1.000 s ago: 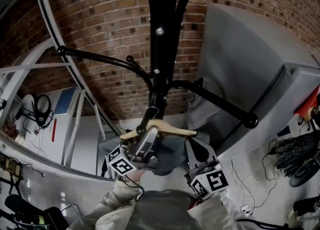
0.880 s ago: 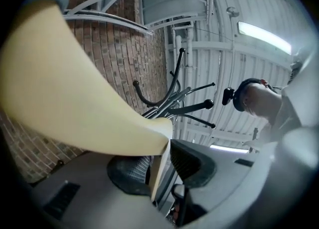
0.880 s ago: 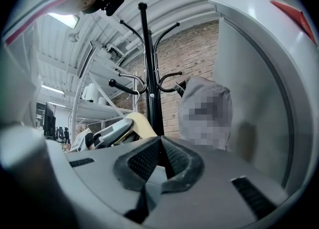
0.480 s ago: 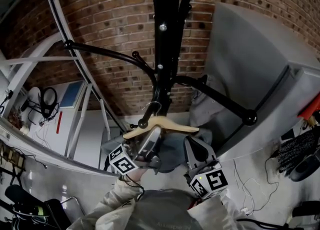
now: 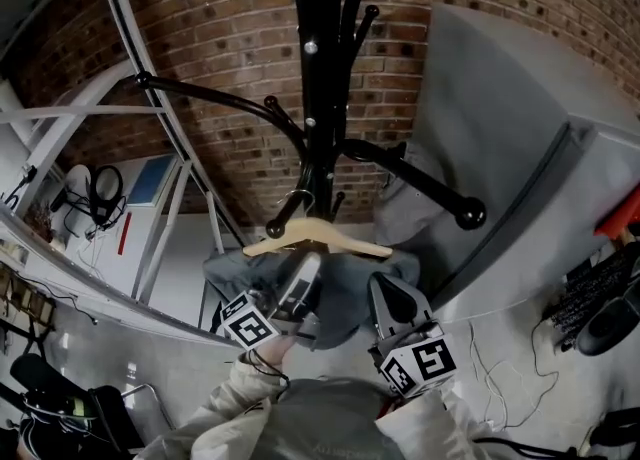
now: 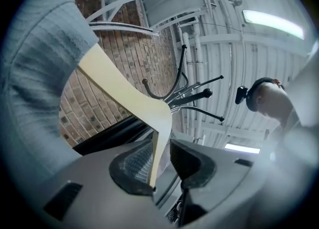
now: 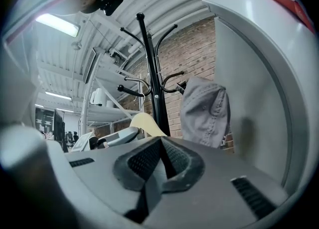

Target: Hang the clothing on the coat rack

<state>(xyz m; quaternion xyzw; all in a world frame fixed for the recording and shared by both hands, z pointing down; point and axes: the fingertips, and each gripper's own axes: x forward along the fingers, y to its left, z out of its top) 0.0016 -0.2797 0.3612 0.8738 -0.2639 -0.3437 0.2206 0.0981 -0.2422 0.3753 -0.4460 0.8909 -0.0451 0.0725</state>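
Brick wall [image 5: 220, 38] behind; grey cabinet [image 5: 500, 128] to the right of it. Black coat rack [image 5: 322, 68] at centre, prongs spreading left and right. Grey garment [image 7: 205, 109] hangs from a right-side prong, beside the cabinet.

Blue-grey garment [image 5: 345, 293] draped on a wooden hanger [image 5: 318, 238], directly below the rack's pole. Hanger's metal hook sits up at a low left prong, close to the pole; can't tell if it bears on it.

Left gripper [image 6: 162, 158] reaches up from below, under the hanger's middle. Jaws parted: hanger's wood stands between them, lying against the left pad, with a gap to the other.

Right gripper [image 7: 160, 146] just beside it, also pointing up, under the garment's right side. Jaws closed together, nothing between.
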